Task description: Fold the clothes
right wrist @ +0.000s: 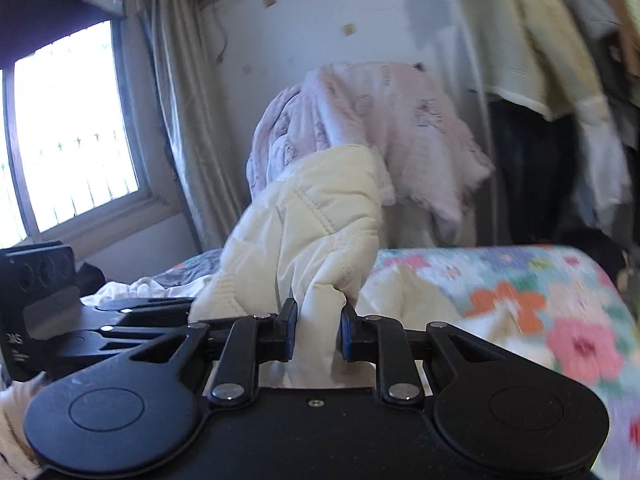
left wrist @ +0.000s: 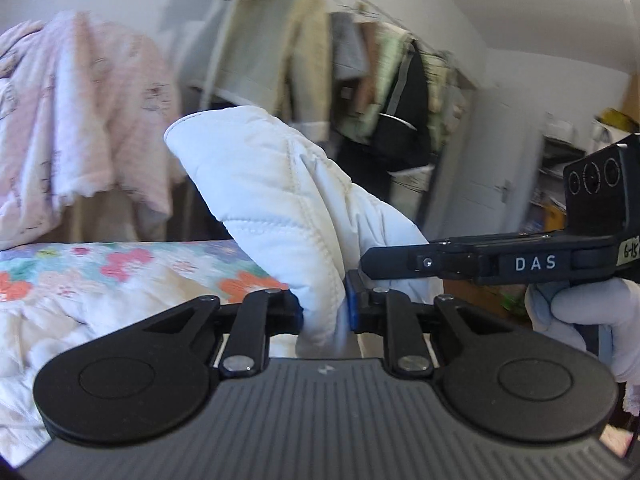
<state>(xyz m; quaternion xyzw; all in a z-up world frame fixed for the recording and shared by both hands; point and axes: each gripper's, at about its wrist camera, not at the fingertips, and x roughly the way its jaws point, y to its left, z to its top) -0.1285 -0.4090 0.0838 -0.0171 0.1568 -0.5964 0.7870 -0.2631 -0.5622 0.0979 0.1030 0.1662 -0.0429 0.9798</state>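
A white quilted padded garment (left wrist: 276,200) is held up above the bed. My left gripper (left wrist: 325,307) is shut on a bunched fold of it, and the cloth rises in a rounded hump ahead of the fingers. My right gripper (right wrist: 318,330) is shut on another fold of the same garment (right wrist: 316,216), which looks cream in the right wrist view. The right gripper also shows in the left wrist view (left wrist: 496,264) at the right, close beside the left one. The left gripper shows at the left edge of the right wrist view (right wrist: 132,320).
A bed with a floral quilt (left wrist: 120,268) lies below, also in the right wrist view (right wrist: 540,292). A pink blanket (right wrist: 384,128) hangs over something behind the bed. A rack of hanging clothes (left wrist: 360,64) stands at the back. A window with curtains (right wrist: 76,132) is at the left.
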